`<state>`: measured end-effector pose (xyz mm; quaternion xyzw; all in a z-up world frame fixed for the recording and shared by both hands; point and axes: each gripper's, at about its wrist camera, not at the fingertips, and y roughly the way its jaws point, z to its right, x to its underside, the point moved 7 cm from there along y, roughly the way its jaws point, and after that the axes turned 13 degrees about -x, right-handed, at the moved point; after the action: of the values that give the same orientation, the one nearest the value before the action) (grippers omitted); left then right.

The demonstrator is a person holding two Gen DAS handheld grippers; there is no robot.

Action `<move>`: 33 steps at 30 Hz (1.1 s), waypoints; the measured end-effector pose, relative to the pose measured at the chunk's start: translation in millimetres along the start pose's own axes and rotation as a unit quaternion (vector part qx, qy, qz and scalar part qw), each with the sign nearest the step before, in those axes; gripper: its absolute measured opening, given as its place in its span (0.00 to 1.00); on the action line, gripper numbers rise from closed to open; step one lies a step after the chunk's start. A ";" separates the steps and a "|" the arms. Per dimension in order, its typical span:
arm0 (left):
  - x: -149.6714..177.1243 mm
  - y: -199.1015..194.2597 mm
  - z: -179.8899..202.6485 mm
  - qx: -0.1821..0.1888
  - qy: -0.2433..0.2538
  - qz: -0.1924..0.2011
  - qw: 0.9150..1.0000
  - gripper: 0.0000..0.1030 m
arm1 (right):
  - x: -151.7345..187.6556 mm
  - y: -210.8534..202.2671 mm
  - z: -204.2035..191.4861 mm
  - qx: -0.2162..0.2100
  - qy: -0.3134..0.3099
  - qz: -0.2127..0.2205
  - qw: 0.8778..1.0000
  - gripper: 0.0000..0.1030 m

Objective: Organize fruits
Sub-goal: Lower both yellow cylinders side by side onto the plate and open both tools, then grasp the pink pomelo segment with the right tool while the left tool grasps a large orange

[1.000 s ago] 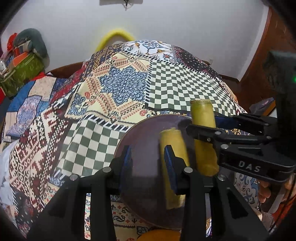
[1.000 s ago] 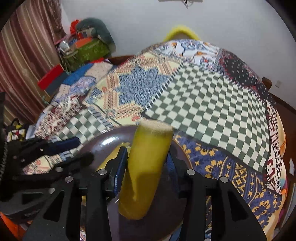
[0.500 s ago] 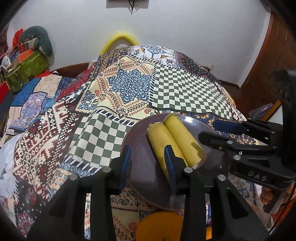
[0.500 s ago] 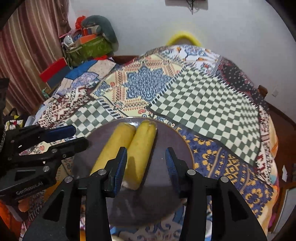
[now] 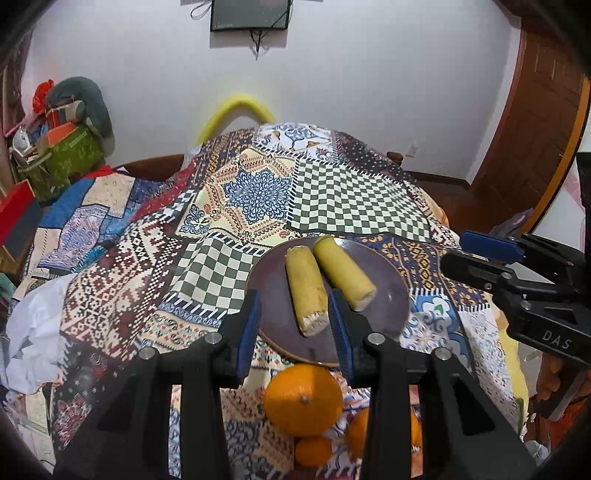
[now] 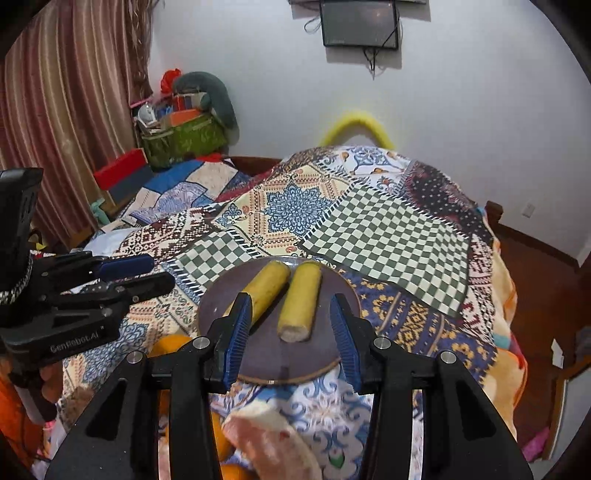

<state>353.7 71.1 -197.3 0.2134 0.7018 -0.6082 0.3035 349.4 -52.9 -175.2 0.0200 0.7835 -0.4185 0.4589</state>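
Two yellow banana pieces lie side by side, touching, on a dark round plate [image 5: 388, 295] set on a patchwork quilt [image 5: 354, 199] spread over a bed. The left banana piece [image 5: 306, 291] and the right banana piece [image 5: 343, 273] both rest near the plate's far half, cut ends facing the cameras. Both tools hang above the plate with nothing between their blue pads. The left hand-held gripper [image 5: 295, 325] has its jaws parted at a modest gap, empty, framing the near end of the left banana piece without touching it. The right hand-held gripper [image 6: 290, 334] likewise stands parted and empty over the plate's near half, and shows from the side at the right edge of the left wrist view. Just nearer than the plate, beside its rim, a large orange [image 5: 303, 398] sits on the quilt with a smaller orange [image 5: 313, 451] and more oranges [image 5: 360, 424] close against it. A pale pinkish object in the right wrist view's foreground is too blurred to identify. On the white wall beyond the bed hangs a dark screen [image 6: 359, 23], and a green bag [image 6: 184, 142] of clutter stands at far left beside a striped curtain [image 6: 74, 96].
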 end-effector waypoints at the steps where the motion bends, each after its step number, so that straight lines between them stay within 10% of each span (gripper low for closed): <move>1: 1.2 -3.7 0.5 0.000 0.000 0.001 1.000 0.38 | 1.3 -3.7 -1.0 0.000 0.000 0.003 1.000 0.40; 15: 48.6 -33.6 -1.8 -0.024 0.022 -0.005 0.999 0.62 | 60.9 -25.7 -0.7 -0.012 0.028 -0.013 0.999 0.45; 33: 110.3 5.9 6.9 -0.019 0.021 -0.073 0.997 0.64 | 127.7 6.0 4.2 -0.029 0.046 -0.084 0.995 0.53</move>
<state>278.9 57.6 -277.7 0.1688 0.7333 -0.6104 0.2474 281.0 -96.9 -273.9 -0.0399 0.8144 -0.4317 0.3859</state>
